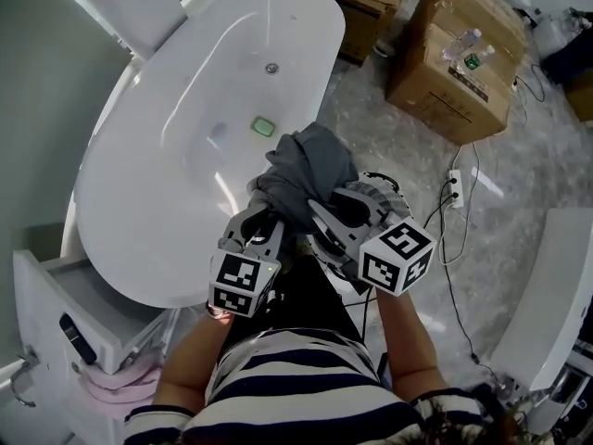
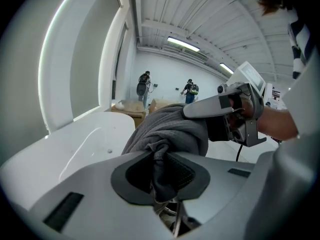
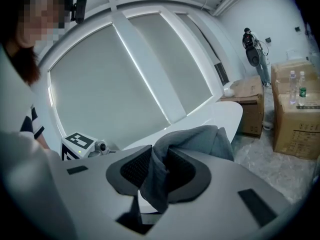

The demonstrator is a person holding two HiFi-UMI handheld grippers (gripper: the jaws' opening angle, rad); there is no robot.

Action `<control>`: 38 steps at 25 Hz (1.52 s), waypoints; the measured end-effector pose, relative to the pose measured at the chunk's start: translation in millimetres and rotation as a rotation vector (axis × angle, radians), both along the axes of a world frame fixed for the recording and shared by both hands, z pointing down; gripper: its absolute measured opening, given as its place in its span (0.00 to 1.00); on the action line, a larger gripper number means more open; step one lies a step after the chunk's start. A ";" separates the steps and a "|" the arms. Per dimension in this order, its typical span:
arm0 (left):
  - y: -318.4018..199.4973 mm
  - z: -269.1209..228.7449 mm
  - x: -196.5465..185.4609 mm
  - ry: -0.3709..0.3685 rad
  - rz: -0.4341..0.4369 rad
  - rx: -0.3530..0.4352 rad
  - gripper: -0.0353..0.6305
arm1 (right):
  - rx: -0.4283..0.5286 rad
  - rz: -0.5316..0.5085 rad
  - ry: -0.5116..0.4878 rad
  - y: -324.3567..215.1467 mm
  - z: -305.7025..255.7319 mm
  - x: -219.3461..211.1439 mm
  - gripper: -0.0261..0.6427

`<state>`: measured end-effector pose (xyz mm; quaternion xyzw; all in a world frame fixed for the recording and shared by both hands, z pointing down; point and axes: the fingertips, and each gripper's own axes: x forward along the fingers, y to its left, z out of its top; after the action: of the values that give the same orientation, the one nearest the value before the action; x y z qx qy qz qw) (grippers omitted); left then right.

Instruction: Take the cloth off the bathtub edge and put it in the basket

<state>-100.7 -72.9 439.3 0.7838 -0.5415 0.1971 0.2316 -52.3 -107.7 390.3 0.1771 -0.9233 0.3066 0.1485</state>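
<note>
A dark grey cloth (image 1: 309, 167) hangs bunched in the air by the near right rim of the white bathtub (image 1: 139, 211). My left gripper (image 1: 269, 219) is shut on a fold of the cloth (image 2: 165, 169) from the left. My right gripper (image 1: 324, 213) is shut on another fold of the cloth (image 3: 155, 176) from the right. Both grippers sit close together in front of the person's striped shirt. The left gripper view shows the right gripper (image 2: 200, 109) lying over the bundle. No basket shows in any view.
A green soap (image 1: 264, 126) lies inside the tub near the drain (image 1: 271, 68). Cardboard boxes (image 1: 459, 58) with bottles on top stand at the back right. A power strip with cables (image 1: 454, 188) lies on the marble floor. A white cabinet (image 1: 65, 318) stands at the lower left.
</note>
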 end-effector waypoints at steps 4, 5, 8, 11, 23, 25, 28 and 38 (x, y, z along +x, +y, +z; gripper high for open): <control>-9.4 -43.1 15.0 0.015 0.069 0.082 0.15 | 0.056 0.057 -0.059 -3.4 -42.5 16.7 0.20; -12.2 -53.5 20.0 0.020 0.090 0.103 0.15 | 0.074 0.071 -0.072 -4.4 -53.2 21.9 0.20; -19.5 -82.3 35.5 0.031 0.160 0.157 0.15 | 0.125 0.124 -0.098 -6.6 -84.5 38.5 0.20; -22.4 -106.9 50.8 0.055 0.216 0.190 0.15 | 0.162 0.176 -0.119 -5.1 -110.7 54.7 0.20; -24.2 -165.4 106.1 0.124 0.432 0.274 0.15 | 0.262 0.387 -0.134 6.7 -170.0 112.6 0.21; -24.8 -171.6 115.7 0.144 0.464 0.279 0.15 | 0.280 0.420 -0.128 8.3 -177.2 121.6 0.21; -22.9 -178.1 131.2 0.173 0.515 0.283 0.15 | 0.306 0.472 -0.108 12.9 -186.4 135.2 0.21; -12.7 -166.0 172.9 0.219 0.673 0.248 0.15 | 0.297 0.640 -0.038 24.2 -176.0 175.6 0.21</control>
<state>72.2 -85.6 273.3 0.9564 -0.2454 0.1104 0.1137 123.3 -83.5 214.2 0.4712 -0.8583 0.2034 0.0002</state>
